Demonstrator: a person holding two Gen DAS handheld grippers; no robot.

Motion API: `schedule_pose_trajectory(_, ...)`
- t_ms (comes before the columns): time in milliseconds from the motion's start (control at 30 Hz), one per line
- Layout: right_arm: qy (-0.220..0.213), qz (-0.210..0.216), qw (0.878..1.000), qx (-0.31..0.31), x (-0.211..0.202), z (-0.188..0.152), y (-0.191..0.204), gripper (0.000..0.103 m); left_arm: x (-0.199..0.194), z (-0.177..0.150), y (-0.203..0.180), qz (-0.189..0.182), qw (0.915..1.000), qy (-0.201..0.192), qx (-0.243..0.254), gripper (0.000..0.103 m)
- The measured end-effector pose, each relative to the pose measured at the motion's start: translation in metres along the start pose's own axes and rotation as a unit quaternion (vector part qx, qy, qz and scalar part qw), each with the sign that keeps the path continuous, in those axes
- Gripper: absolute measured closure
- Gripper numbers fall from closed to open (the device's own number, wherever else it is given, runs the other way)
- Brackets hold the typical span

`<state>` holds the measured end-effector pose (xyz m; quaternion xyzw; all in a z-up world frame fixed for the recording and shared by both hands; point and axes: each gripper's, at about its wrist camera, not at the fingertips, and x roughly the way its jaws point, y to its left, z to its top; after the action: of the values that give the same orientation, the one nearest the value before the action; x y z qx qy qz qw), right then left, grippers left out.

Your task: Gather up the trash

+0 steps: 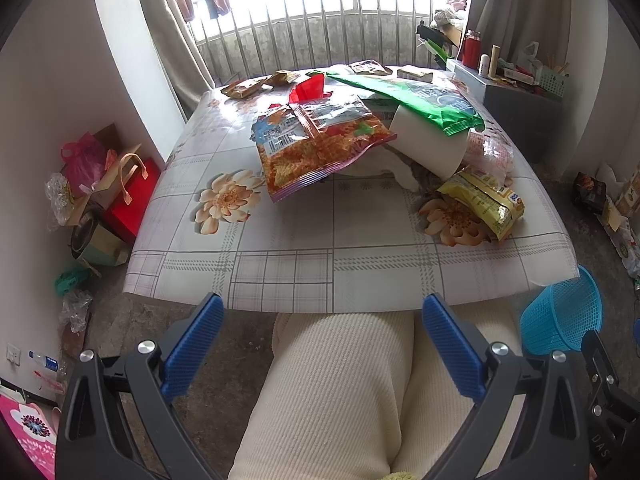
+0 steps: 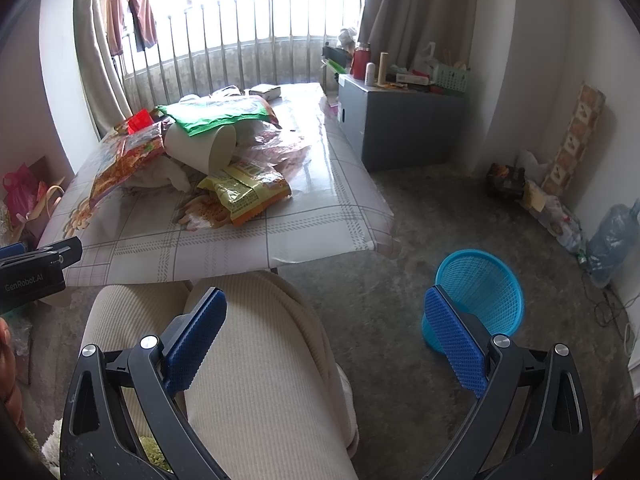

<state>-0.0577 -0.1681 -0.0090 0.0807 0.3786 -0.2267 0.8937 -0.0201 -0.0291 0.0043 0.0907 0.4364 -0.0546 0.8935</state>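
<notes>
Nearest the lenses: cream ribbed-knit trousers (image 1: pixel 340 392) over a seated person's knees, filling the space below both tools. Left gripper (image 1: pixel 322 316) held above those knees, its blue textured pads (image 1: pixel 196 344) spread wide apart, nothing between them. Right gripper (image 2: pixel 326 312) likewise above the lap, blue pads (image 2: pixel 456 340) wide apart and empty.

Just beyond the knees, a low table under a glossy grey-checked cloth with printed flowers (image 1: pixel 280 264). Heaped on its middle: an orange and red printed snack bag (image 1: pixel 316 144), lying flat and partly overhanging a crumpled white cloth; a white paper cup tipped on its side (image 1: pixel 424 144), mouth toward the near right; a large green foil bag (image 1: pixel 416 100) draped over the cup; a yellow crinkled snack packet (image 1: pixel 484 200) near the right edge; a clear pinkish plastic wrapper (image 1: pixel 492 152) behind it. Farther back, a small red wrapper (image 1: pixel 308 88), brown sachets (image 1: pixel 244 88) and a small box (image 1: pixel 416 74) by the far edge.

On the concrete floor to the right of the table, well apart from the heap, a round blue plastic mesh basket (image 2: pixel 480 292), upright and apparently empty, seen just behind the right gripper's right finger.

Along the left wall, a red gift bag (image 1: pixel 136 196) and a pink plastic bag (image 1: pixel 82 158). At the back right, a grey cabinet (image 2: pixel 404 124) crowded with bottles.
</notes>
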Motion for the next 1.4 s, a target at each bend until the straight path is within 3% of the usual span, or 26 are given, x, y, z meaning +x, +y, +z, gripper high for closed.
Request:
schedule_pose_trajectory(633, 0.007, 0.008, 1.000, 0.017, 0.015, -0.001, -0.006, 0.008, 0.021, 0.002, 0.003, 0.003, 0.9999, 0.011, 0.000, 0.006)
schedule_pose_trajectory(967, -0.027, 0.024, 0.998, 0.045, 0.029, 0.010, -0.019, 0.008, 0.045, 0.021, 0.013, -0.015, 0.9998, 0.010, -0.006, 0.006)
schedule_pose_trajectory(1167, -0.016, 0.051, 0.997, 0.056, 0.044, 0.029, -0.026, 0.008, 0.052, 0.034, 0.017, -0.076, 0.9968, -0.024, -0.002, 0.006)
schedule_pose_trajectory(1300, 0.000, 0.068, 0.995, 0.070, 0.055, 0.044, -0.032, 0.008, 0.046, 0.049, 0.019, -0.146, 0.9870, -0.066, -0.010, 0.006)
schedule_pose_trajectory(1400, 0.007, 0.082, 0.993, 0.083, 0.062, 0.055, -0.038, 0.008, 0.045, 0.065, 0.020, -0.182, 0.9805, -0.067, -0.031, 0.006)
